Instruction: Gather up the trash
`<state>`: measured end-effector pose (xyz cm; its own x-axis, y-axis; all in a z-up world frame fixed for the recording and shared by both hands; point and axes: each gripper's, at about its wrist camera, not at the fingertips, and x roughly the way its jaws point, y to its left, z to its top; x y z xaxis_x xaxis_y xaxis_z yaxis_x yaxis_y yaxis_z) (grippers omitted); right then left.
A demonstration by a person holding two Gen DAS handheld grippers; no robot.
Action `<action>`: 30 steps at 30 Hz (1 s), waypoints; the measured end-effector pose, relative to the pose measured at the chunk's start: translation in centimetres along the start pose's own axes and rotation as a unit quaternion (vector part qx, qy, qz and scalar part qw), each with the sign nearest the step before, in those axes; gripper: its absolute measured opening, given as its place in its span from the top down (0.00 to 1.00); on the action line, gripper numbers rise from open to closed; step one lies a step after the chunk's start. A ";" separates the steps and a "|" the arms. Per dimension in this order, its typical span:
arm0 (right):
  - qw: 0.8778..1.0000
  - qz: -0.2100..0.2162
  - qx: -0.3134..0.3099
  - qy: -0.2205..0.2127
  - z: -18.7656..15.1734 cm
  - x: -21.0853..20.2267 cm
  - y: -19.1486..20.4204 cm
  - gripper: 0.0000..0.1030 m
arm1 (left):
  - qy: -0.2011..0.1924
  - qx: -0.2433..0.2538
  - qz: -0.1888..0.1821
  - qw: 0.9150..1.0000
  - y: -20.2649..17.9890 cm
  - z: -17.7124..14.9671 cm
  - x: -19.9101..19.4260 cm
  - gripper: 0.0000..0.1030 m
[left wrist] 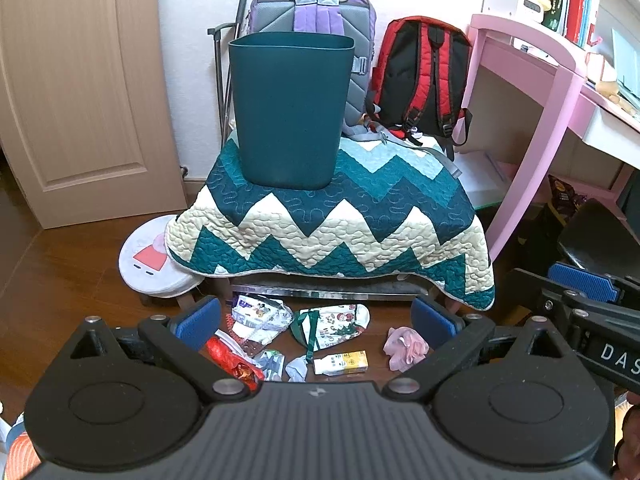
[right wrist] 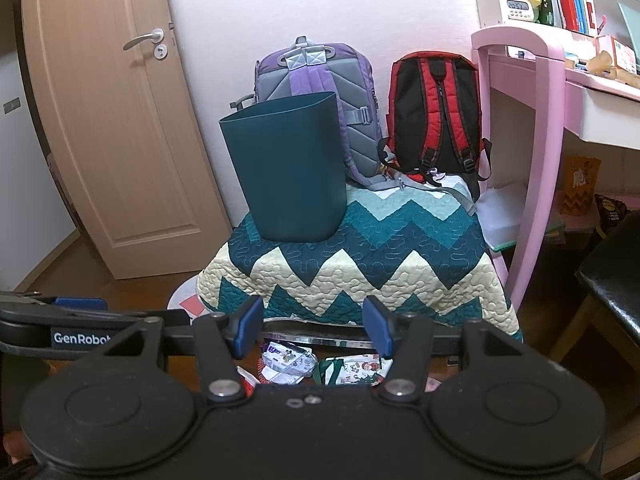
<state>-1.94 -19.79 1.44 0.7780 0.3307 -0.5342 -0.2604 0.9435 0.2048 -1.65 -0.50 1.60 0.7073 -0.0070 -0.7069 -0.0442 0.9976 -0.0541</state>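
I see my left tongs (left wrist: 316, 320) at the bottom of the left wrist picture, spread wide and holding nothing. Between the blue pads (left wrist: 200, 320) lies the trash on the wooden floor (left wrist: 60, 280): a red wrapper (left wrist: 232, 362), a crumpled white packet (left wrist: 260, 312), a printed bag with green trim (left wrist: 332, 324), a small yellow and white carton (left wrist: 340, 362) and a pink crumpled piece (left wrist: 404, 346). All of it lies in the lower middle of the frame, just below the edge of the zigzag quilt (left wrist: 332, 232).

My right tongs (right wrist: 314, 326) are also spread, with nothing between them. In the right wrist picture they stand at the lower middle, and only some of the trash shows under them.

The dark teal bin (left wrist: 290, 112) stands upright on the quilt, in the upper middle of both pictures. Behind it a purple backpack (left wrist: 316, 4) and a red and black backpack (left wrist: 424, 76) lean against the wall. A pink worktop (left wrist: 552, 64) is at the right of the frame, and a door (left wrist: 80, 80) is at the left.
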 end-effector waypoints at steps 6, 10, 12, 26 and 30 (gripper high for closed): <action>1.000 0.014 -0.009 -0.004 -0.2 -0.2 0.4 0.47 | 0.002 0.000 -0.001 1.000 -0.2 0.1 0.2 0.01; 1.000 0.024 -0.012 -0.002 -0.1 -0.1 0.6 0.47 | 0.002 0.004 -0.003 1.000 -0.4 0.1 0.3 0.01; 1.000 0.026 -0.013 -0.002 -0.1 -0.1 0.7 0.47 | 0.001 0.005 -0.005 1.000 -0.3 0.1 0.3 0.01; 1.000 0.028 -0.014 -0.002 -0.1 -0.1 0.9 0.47 | 0.000 0.005 -0.006 1.000 -0.4 0.1 0.2 0.01; 1.000 0.028 -0.014 -0.001 -0.1 0.0 0.9 0.47 | 0.000 0.005 -0.006 1.000 -0.4 0.0 0.3 0.01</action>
<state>-2.27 -18.96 1.52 0.7629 0.3828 -0.5210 -0.3197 0.9238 0.2107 -1.43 -0.95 1.46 0.7070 -0.0184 -0.7069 -0.0285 0.9981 -0.0544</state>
